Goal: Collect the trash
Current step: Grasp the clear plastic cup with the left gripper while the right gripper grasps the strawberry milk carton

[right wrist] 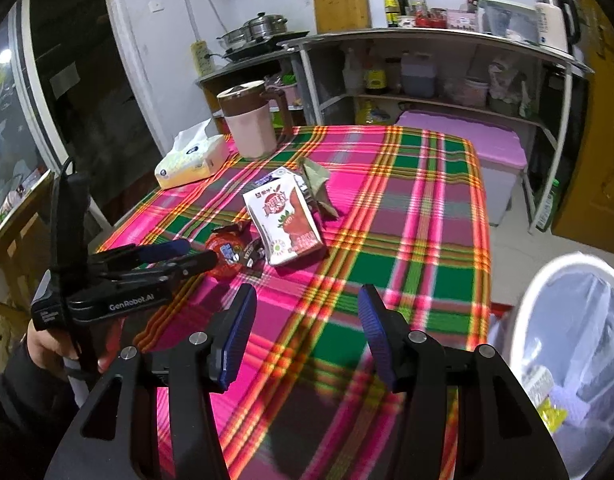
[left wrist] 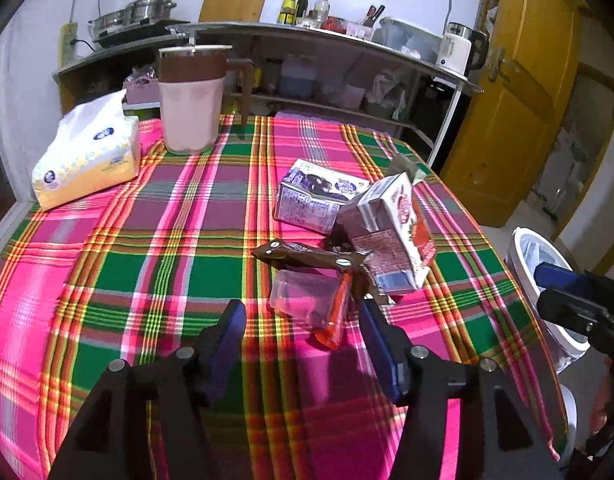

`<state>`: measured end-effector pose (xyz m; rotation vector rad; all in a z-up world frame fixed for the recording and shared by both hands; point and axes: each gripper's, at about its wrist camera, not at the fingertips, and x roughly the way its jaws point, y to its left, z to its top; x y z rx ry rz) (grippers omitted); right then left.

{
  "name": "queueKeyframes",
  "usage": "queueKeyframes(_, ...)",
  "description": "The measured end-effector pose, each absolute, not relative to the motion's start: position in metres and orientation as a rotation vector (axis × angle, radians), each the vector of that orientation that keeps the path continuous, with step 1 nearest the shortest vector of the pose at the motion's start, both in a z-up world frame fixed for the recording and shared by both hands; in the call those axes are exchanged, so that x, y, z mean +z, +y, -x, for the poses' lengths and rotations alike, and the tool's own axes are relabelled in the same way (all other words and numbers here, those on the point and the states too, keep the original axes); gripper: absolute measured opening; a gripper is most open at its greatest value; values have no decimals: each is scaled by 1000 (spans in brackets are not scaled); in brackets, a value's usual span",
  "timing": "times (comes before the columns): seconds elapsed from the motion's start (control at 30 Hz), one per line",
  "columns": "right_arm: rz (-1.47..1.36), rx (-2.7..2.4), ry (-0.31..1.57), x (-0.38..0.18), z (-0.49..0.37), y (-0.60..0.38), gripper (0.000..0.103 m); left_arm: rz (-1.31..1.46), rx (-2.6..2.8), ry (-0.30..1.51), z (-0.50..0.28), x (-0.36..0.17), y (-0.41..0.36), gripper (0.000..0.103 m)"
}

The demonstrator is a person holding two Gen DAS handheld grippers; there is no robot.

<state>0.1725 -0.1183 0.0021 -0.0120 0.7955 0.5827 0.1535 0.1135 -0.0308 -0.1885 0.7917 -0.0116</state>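
Observation:
Trash lies in a heap on the plaid tablecloth (left wrist: 147, 264): a clear plastic cup with a red lid (left wrist: 307, 304), a brown wrapper (left wrist: 307, 256), a strawberry milk carton (left wrist: 391, 232) and a blue carton (left wrist: 315, 196). My left gripper (left wrist: 303, 312) is open, its fingers either side of the cup, just short of it. My right gripper (right wrist: 307, 300) is open and empty above the table's near edge. It also shows in the left wrist view (left wrist: 563, 288). The left gripper shows in the right wrist view (right wrist: 187, 254) beside the red lid (right wrist: 227, 252). The strawberry carton (right wrist: 285, 224) lies beyond.
A white bin (right wrist: 567, 360) lined with a bag stands on the floor right of the table, some trash inside. A tissue pack (left wrist: 87, 152) and a pink jug (left wrist: 191, 104) stand at the table's far left. Kitchen shelves (left wrist: 327, 64) are behind.

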Motion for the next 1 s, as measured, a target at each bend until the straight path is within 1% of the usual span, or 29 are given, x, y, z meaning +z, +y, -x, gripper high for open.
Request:
queueKeyframes(0.1, 41, 603, 796, -1, -182, -107, 55, 188, -21, 816, -162, -36, 114, 58)
queueKeyframes(0.13, 52, 608, 797, -2, -185, -103, 57, 188, -23, 823, -165, -38, 114, 58)
queueKeyframes(0.17, 61, 612, 799, -3, -187, -100, 61, 189, -25, 828, -167, -39, 115, 58)
queueKeyframes(0.2, 70, 616, 802, -5, -191, -97, 62, 191, -28, 831, -169, -40, 115, 58)
queueKeyframes(0.47, 135, 645, 805, -15, -214, -72, 62, 204, -52, 853, -179, -44, 112, 58)
queueKeyframes(0.5, 145, 647, 803, -16, -217, -69, 62, 206, -51, 851, -179, -44, 112, 53)
queueKeyframes(0.57, 154, 652, 803, -17, -224, -64, 62, 211, -57, 842, -177, -43, 112, 47)
queueKeyframes(0.87, 200, 658, 826, -31, -246, -41, 62, 247, -39, 797, -161, -36, 119, 46)
queueKeyframes(0.93, 201, 647, 846, -34, -249, -39, 62, 251, -31, 793, -159, -36, 121, 46)
queueKeyframes(0.97, 188, 645, 861, -35, -250, -39, 56, 252, -27, 789, -158, -36, 122, 46)
queueKeyframes(1.0, 179, 644, 866, -35, -250, -39, 52, 252, -21, 785, -157, -34, 122, 46)
